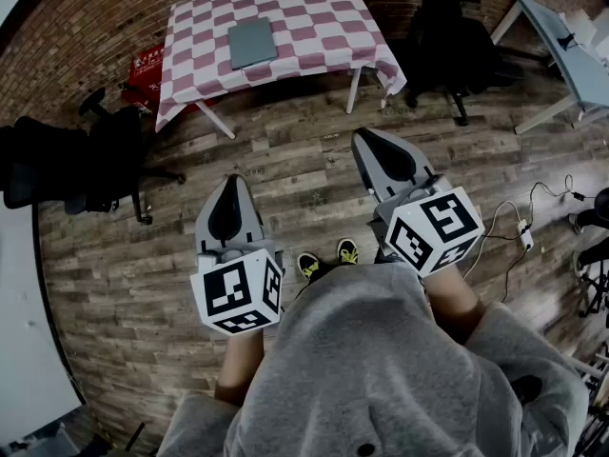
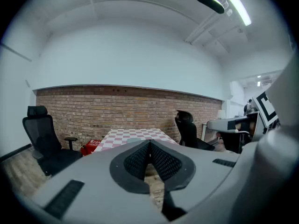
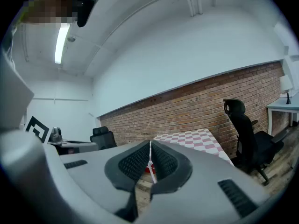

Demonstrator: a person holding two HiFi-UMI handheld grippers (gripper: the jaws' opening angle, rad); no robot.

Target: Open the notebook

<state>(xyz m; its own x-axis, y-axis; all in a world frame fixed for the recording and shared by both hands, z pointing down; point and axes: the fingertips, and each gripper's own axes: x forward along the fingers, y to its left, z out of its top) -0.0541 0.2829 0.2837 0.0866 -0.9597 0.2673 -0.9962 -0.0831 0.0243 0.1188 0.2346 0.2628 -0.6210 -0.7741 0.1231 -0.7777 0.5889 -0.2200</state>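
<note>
Wood-plank floor [image 1: 285,160], brick wall behind. A table [image 1: 314,27] with a checked cloth stands well ahead of the person, and the closed grey notebook [image 1: 252,43] lies flat on it. The left gripper [image 1: 230,184] and right gripper [image 1: 369,146] have their jaws pressed together, holding nothing, far short of the table. Black office chairs [image 1: 86,165] flank the table, with a red box [image 1: 147,69] beside it.

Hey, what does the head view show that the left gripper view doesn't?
Head view only: the person's shoes, floor cables, and the notebook lying closed on the checkered table. Left gripper view only: the ceiling light and the left gripper, jaws shut, nothing between. Both: that table, the brick wall, a black office chair.
</note>
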